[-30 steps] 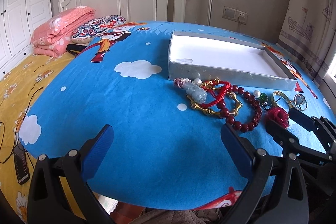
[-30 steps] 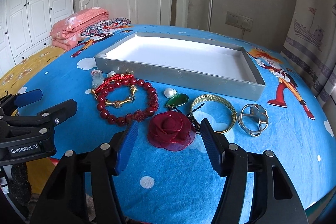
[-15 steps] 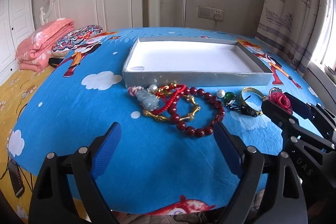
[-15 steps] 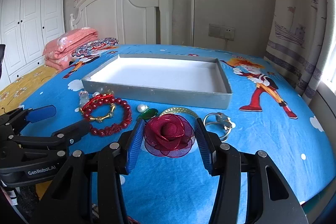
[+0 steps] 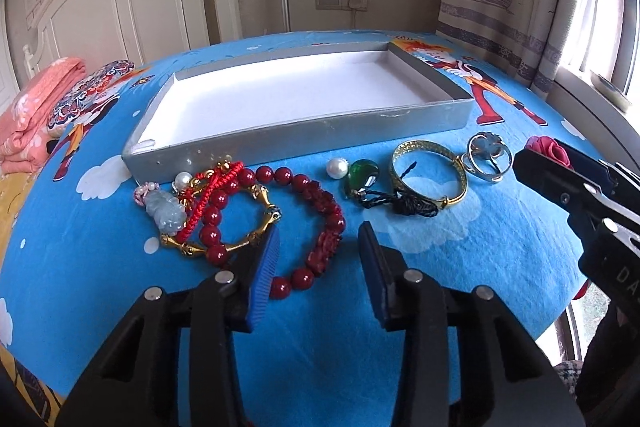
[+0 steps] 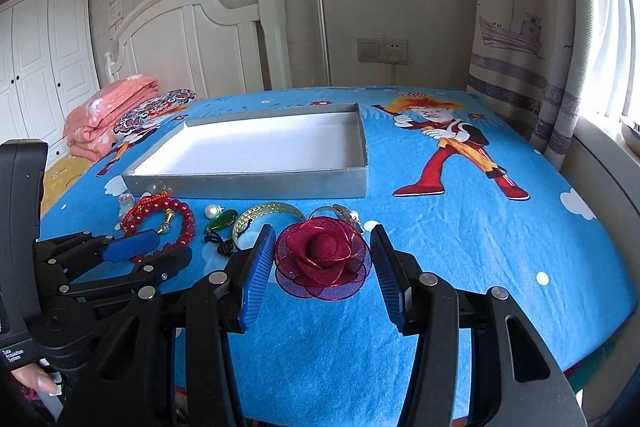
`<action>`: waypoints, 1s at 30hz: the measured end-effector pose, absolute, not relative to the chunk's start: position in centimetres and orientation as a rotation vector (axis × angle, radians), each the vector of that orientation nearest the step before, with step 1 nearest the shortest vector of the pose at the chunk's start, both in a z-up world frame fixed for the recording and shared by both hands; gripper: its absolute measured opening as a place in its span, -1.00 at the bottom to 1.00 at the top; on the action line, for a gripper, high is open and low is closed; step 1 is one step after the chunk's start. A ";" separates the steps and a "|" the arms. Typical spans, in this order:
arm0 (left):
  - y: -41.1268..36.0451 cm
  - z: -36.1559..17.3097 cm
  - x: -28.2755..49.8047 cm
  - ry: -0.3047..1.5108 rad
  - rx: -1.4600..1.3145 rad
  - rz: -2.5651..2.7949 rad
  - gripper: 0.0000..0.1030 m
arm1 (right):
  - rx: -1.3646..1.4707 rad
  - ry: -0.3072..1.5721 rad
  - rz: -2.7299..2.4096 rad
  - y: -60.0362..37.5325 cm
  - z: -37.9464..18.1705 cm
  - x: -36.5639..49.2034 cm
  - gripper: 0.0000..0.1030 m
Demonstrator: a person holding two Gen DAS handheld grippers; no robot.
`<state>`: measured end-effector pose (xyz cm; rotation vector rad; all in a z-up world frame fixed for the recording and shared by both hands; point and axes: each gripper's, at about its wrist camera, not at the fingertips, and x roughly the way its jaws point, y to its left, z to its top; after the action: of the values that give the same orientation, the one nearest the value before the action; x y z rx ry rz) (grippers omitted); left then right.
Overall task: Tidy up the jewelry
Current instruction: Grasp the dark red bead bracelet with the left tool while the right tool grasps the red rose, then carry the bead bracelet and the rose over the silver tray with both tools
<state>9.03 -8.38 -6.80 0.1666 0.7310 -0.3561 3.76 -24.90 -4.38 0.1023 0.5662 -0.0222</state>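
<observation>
Left wrist: left gripper [image 5: 318, 251] closing around bead bracelet [image 5: 320, 227]; right gripper [image 6: 320, 259] brackets rose [image 6: 322, 259], untouching.

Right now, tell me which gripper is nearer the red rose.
Right. The right gripper has the red rose between its fingers, pads not clearly pressing it. The left gripper, jaws closing, straddles the red bead bracelet, several pieces of jewelry away from the rose.

Glossy red beads [image 5: 280, 211] lie on the matt cloth sheet [image 5: 440, 259], lower centre. The tray [image 5: 304, 143] looks like silvery card, white inside. The bangle [image 5: 430, 171] is shiny gold metal; the rose [image 6: 322, 259], sheer gauze.
</observation>
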 end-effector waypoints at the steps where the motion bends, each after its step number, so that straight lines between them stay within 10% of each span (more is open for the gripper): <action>1: -8.3 -6.8 9.0 0.731 0.169 -0.352 -0.38 | 0.106 0.567 -0.021 -25.0 -4.5 3.8 -0.07; 3: -8.0 -6.8 8.6 0.734 0.169 -0.353 -0.67 | 0.115 0.575 -0.018 -25.1 -4.7 3.8 -0.07; 30: -8.2 -5.3 7.3 0.666 0.230 -0.313 -0.80 | -0.008 0.637 -0.036 -22.1 -5.3 4.4 -0.07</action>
<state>7.30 -8.22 -5.30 0.2295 0.6655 -0.3129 4.41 -22.14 -5.34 -0.0079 0.6368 -0.0361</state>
